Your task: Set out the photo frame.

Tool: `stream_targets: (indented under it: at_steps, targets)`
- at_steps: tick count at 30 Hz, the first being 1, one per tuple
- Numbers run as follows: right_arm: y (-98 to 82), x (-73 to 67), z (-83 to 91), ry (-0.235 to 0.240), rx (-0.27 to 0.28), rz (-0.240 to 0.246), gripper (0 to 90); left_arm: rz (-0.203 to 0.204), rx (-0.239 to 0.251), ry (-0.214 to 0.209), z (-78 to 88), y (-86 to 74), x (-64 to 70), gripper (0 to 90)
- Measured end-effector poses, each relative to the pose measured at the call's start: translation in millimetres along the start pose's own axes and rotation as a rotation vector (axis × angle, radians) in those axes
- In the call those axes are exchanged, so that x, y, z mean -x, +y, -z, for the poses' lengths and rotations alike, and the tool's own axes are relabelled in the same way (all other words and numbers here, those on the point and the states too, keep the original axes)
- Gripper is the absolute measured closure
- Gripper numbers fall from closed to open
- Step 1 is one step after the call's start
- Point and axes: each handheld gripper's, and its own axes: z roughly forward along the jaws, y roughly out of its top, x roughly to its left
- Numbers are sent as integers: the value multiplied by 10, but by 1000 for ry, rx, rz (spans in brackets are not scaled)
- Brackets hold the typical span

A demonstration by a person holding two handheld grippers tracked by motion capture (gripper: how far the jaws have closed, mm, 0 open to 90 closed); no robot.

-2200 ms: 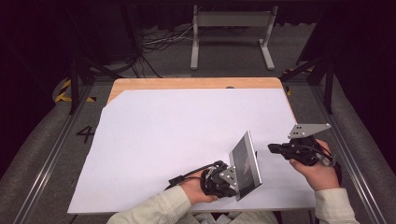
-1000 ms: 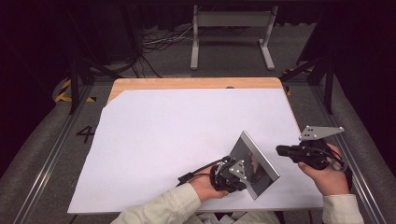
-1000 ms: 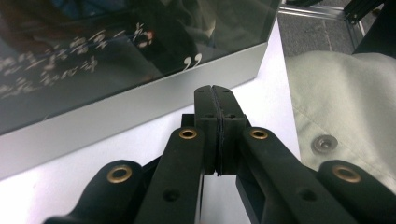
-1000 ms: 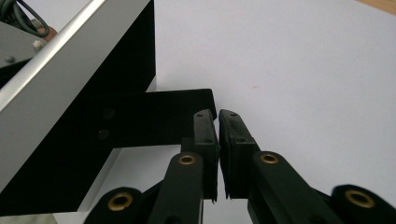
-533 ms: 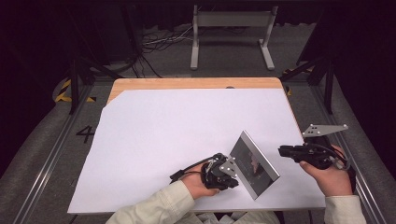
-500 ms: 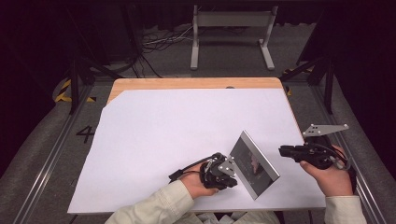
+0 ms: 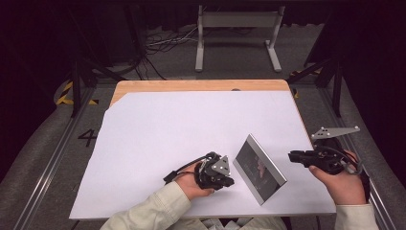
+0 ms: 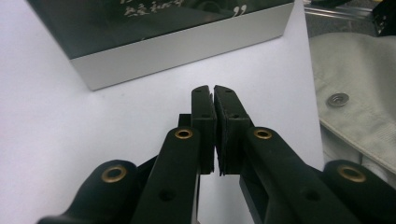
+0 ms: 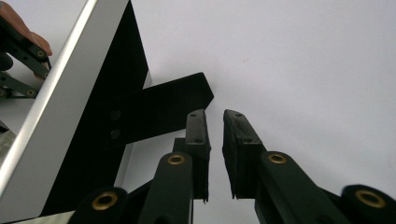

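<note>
Picture frame [image 7: 258, 168] stands propped on the white sheet [image 7: 191, 139], near right part of the counter [image 7: 191, 86], its silver border and dark glass face tilted back. In the right gripper view the black easel leg [image 9: 159, 109] behind it is swung out and resting on the sheet, so it seems to stand by itself.

Left gripper [image 7: 229, 181] lies low just left of the frame, apart from it. In the left gripper view its jaws are all but together with only a thin slit between the pads, nothing between them, the frame's lower edge [image 8: 182, 46] a little beyond the tips. The jaws have just been opening slightly.

Right gripper [image 7: 293, 156] hovers just right of the frame, behind its back. Its jaws show a narrow gap, nothing between them, and they too have just been parting a little.

Judgement: standing the frame up looks done, both grippers off it. What is left is at most backing the hands away.

Surface: plain white sheet over a wooden counter, a strip of wood showing at the far edge. Room dark, grey floor, cables [image 7: 167, 43] and a metal stand [image 7: 237, 28] beyond.
</note>
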Motion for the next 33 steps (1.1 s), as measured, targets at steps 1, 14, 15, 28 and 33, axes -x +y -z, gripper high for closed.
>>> stream_targets:
  at_steps: [1, 14, 15, 28, 33]
  targets:
    - [1, -2, 5, -2, -2, -3, 797, 1, -1, 5, 23, -6, -10, 872]
    - [80, -76, -9, -10, -54, 2, 795, 44, 19, 61, 265, -192, -110, 867]
    - [101, -81, -2, -7, -62, 0, 795, 48, 20, 62, 275, -206, -113, 866]
    - [283, -120, 37, -15, -168, -39, 769, 60, 23, 66, 297, -252, -112, 863]
    - [334, -117, 35, -20, -203, -46, 769, 63, 24, 66, 296, -264, -135, 863]
